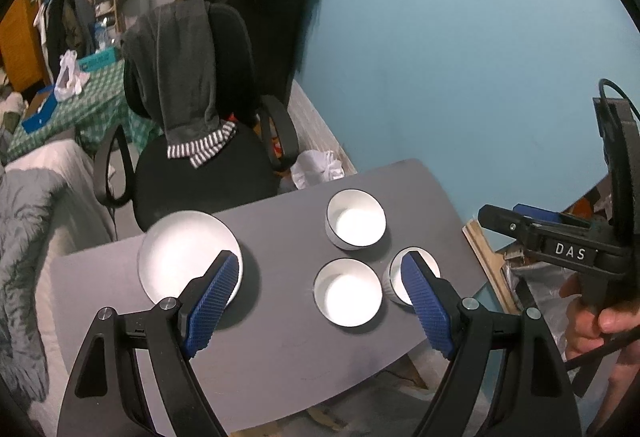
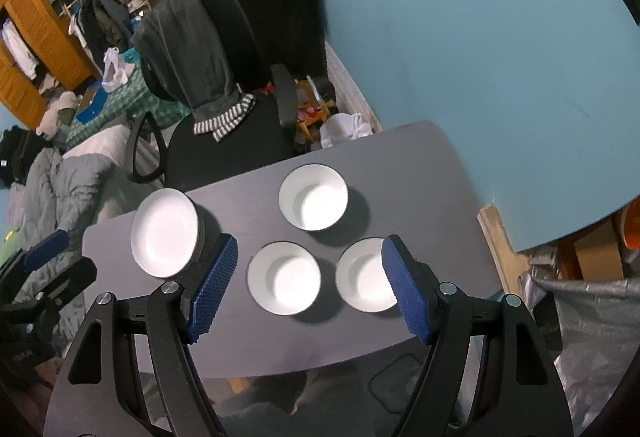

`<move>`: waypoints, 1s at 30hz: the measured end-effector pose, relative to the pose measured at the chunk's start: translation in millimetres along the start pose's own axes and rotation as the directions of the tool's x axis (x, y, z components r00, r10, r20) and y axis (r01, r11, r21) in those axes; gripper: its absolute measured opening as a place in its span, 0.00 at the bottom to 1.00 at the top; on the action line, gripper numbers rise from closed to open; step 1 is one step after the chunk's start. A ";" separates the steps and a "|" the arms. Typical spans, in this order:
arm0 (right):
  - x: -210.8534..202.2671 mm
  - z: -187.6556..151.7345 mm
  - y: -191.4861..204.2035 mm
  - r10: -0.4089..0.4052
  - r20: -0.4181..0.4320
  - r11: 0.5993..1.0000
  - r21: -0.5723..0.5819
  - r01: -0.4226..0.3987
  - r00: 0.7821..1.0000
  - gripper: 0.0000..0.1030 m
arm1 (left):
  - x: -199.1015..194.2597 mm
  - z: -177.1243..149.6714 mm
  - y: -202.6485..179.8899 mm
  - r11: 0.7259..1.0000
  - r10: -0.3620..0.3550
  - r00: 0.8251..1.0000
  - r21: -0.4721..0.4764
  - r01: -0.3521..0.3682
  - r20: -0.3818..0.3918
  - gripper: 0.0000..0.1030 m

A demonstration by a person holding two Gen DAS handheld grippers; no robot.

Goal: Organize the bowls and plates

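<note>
Above the small grey table [image 2: 400,173], both blue-padded grippers, left [image 1: 320,301] and right [image 2: 308,289], are held wide and empty; three white bowls [image 2: 284,277] beside the white plate [image 2: 164,233] await gathering, likely the nearest bowl first

Desk [image 2: 400,173]: carries all dishes.
Plate [image 2: 164,233]: left.
Far bowl [image 2: 313,197]: behind the two near bowls.
Middle bowl [image 2: 284,277]: left of right bowl [image 2: 364,277].
Chair [image 2: 224,141]: behind desk.

blue pad [image 1: 424,301] hides part of ribbed bowl [image 1: 394,269].
</note>
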State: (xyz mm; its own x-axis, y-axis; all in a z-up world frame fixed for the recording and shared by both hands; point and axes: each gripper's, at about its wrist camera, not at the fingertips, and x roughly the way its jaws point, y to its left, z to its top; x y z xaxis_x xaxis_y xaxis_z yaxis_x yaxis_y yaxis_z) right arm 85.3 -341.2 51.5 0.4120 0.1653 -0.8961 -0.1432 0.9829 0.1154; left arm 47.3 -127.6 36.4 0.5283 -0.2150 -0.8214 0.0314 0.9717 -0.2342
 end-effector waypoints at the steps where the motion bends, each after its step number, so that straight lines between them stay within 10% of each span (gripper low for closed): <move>1: 2.9 2.1 -4.4 0.003 -0.006 1.000 -0.007 -0.003 1.000 0.72 | 3.5 0.2 -1.3 1.000 0.005 1.000 -0.009 -0.005 -0.003 0.82; 21: 54.9 24.1 -45.8 0.083 -0.105 0.981 -0.168 -0.100 0.991 0.72 | 50.0 -9.5 -42.2 0.991 0.115 0.993 -0.063 -0.114 0.015 0.82; 30: 101.5 14.0 -47.2 0.148 -0.196 0.966 -0.183 -0.184 0.969 0.72 | 98.5 -33.0 -26.4 0.989 0.133 0.986 -0.057 -0.139 -0.105 0.82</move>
State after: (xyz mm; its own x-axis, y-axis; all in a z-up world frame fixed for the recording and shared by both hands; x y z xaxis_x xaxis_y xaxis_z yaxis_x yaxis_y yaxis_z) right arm 146.5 -369.7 -38.9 0.2015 0.2893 -0.9358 -0.3792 0.9039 0.1978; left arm 70.5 -177.7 -55.5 0.4356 -0.0934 -0.8953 -0.0905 0.9850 -0.1468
